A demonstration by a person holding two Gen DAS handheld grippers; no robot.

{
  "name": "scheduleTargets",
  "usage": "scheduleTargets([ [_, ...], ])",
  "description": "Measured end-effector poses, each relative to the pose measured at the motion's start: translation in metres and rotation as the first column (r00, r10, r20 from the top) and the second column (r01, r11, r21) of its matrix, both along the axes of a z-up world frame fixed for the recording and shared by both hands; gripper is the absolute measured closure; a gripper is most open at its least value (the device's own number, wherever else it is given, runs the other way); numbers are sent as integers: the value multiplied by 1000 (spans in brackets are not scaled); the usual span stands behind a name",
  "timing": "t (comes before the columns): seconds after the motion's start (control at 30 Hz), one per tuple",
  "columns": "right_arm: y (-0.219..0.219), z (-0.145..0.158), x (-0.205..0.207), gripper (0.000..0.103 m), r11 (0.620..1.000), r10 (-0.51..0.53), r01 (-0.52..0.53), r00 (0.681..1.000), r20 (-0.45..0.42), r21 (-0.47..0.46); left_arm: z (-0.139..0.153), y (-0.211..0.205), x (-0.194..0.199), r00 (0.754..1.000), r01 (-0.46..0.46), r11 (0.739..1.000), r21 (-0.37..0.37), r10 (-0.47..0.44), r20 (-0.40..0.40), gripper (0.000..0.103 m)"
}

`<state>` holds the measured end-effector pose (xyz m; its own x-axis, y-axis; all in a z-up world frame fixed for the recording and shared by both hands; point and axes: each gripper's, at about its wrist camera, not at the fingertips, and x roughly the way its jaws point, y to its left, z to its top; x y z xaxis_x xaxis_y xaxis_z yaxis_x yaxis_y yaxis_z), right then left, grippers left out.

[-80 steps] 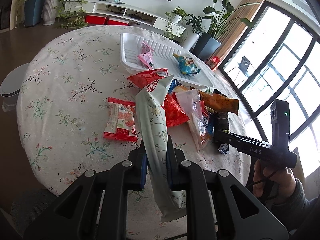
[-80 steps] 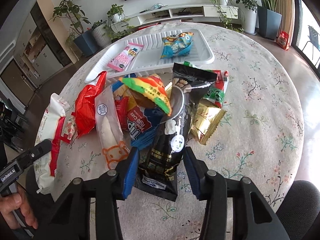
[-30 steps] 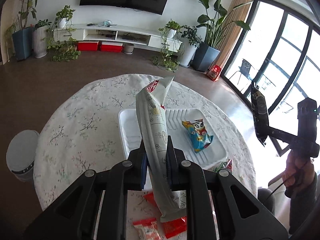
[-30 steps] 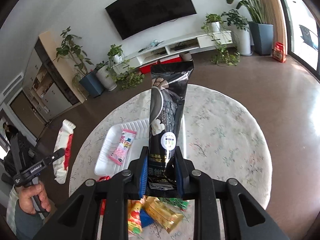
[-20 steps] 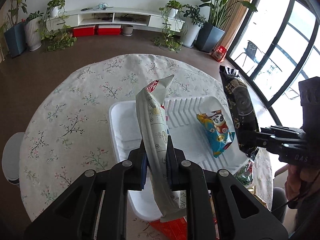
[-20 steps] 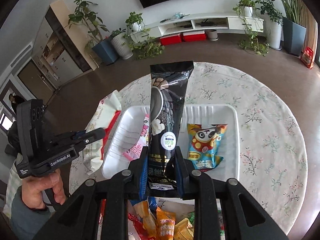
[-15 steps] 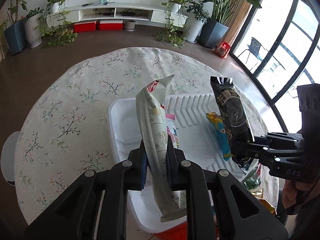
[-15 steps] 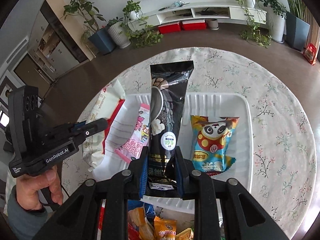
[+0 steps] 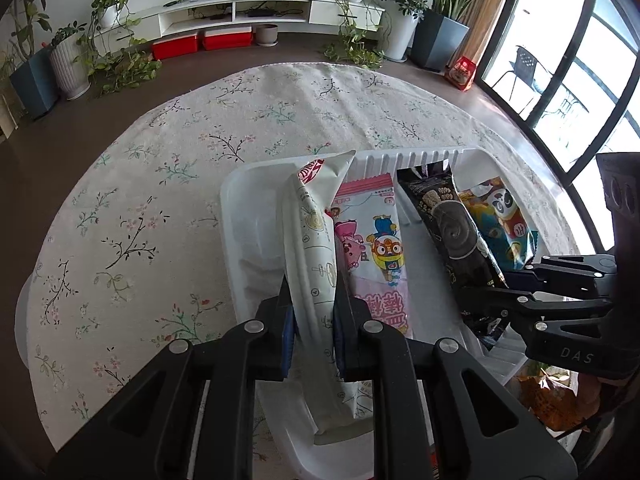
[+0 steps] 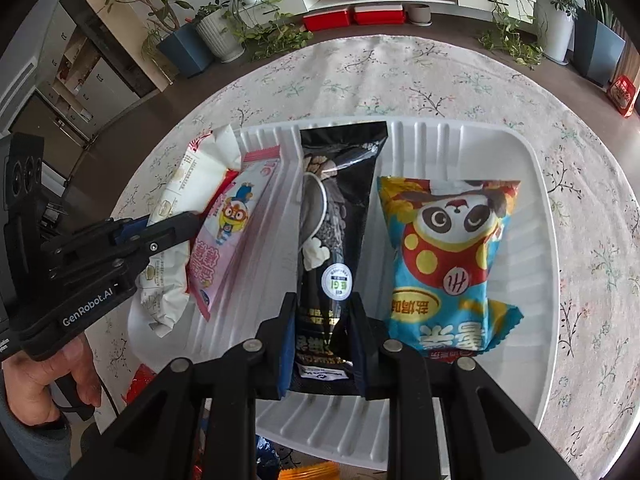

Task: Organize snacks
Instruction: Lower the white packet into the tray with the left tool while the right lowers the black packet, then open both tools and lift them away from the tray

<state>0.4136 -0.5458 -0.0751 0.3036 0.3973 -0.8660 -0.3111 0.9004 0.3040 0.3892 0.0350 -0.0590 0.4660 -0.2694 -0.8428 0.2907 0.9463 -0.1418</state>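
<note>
Both tools clamped: left tool (image 9: 314, 316) white packet (image 9: 316, 240), right tool (image 10: 322, 344) black packet (image 10: 336, 216).

Bare tray (image 10: 516, 280) strip beyond panda packet (image 10: 448, 256)

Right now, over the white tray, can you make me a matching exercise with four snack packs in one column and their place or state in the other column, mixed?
Column A:
1. white pack
2. black pack
3. pink pack
4. blue panda pack

Column B:
a. lies free in the white tray, at its right
b. gripped by the right hand-held gripper
c. gripped by the left hand-held gripper
d. lies free between the white pack and the black pack

Pairs: 1-c, 2-b, 3-d, 4-a
</note>
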Motion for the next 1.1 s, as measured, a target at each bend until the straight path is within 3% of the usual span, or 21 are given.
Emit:
scheduleTargets([
  [0.27, 1, 1, -2, 72, 1000, 0, 0, 1000, 9, -16, -1, -1, 0, 1000, -9, 1000, 10, 9, 1, 85],
  [0.37, -2, 4, -2, 66, 1000, -4, 5, 1000, 17, -10, 3, 1, -3, 1000, -20, 1000, 1, 20, 18, 76],
  [0.43, -4, 6, -2, 54, 1000, -8, 8, 1000, 21, -6, 7, 3, -6, 999, -17, 1000, -15, 17, 27, 57],
  [0.5, -7, 11, -2, 46, 1000, -19, 19, 1000, 20, 8, 12, 2, -9, 999, -11, 1000, -23, 12, 44, 49],
  [0.6, -15, 25, -5, 39, 999, -40, 39, 998, 43, 38, 21, 3, -15, 997, -23, 999, -22, 24, 72, 29],
  [0.7, -24, 45, -12, 32, 996, -57, 51, 995, 81, 78, 32, 6, -23, 996, -30, 999, -39, 34, 88, 28],
  [0.93, -46, 93, -41, 20, 979, -89, 54, 981, 172, 195, 69, 19, -55, 986, -50, 996, -79, 62, 155, 6],
  [1.1, -54, 117, -74, 14, 970, -73, 19, 974, 217, 243, 99, 20, -91, 974, -45, 994, -96, 65, 216, 0],
])
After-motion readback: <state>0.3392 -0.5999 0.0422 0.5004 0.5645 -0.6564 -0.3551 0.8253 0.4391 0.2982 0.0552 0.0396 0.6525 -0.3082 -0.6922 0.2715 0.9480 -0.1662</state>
